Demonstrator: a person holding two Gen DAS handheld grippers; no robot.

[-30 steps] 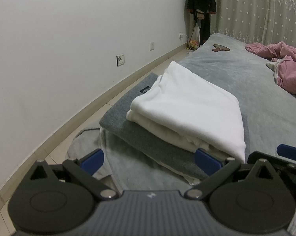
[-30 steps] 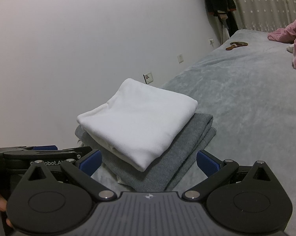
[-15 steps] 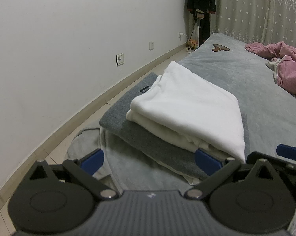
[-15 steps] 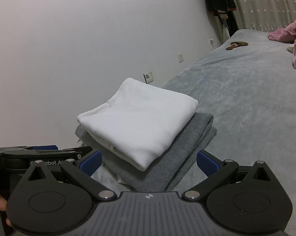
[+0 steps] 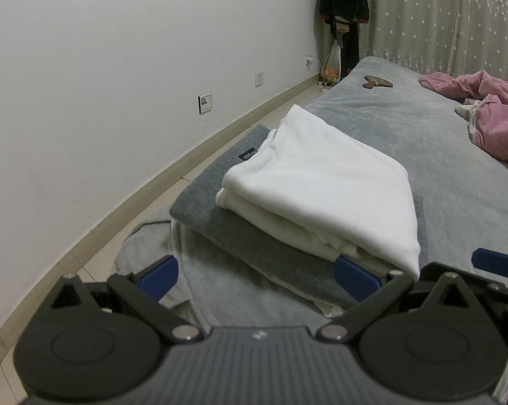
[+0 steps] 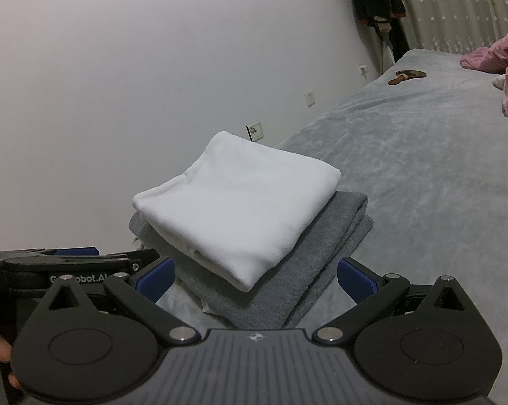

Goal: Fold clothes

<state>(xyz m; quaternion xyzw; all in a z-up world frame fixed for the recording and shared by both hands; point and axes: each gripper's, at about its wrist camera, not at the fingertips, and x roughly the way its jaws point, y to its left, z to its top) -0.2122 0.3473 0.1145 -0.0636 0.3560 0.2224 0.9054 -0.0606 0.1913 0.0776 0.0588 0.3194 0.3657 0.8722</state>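
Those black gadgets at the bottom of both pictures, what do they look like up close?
Each is a hand-held gripper. The left gripper and the right gripper have a ribbed dark grey body, two round black discs, black linkage bars with silver pivot pins, and blue fingers. A small white logo sits on the body. In the right wrist view, white lettering, partly hidden, shows on the left gripper's side.

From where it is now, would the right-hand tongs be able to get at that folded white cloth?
Probably yes. The right tongs stand open just in front of the folded white cloth, which lies on top of the grey garment with nothing over it or between.
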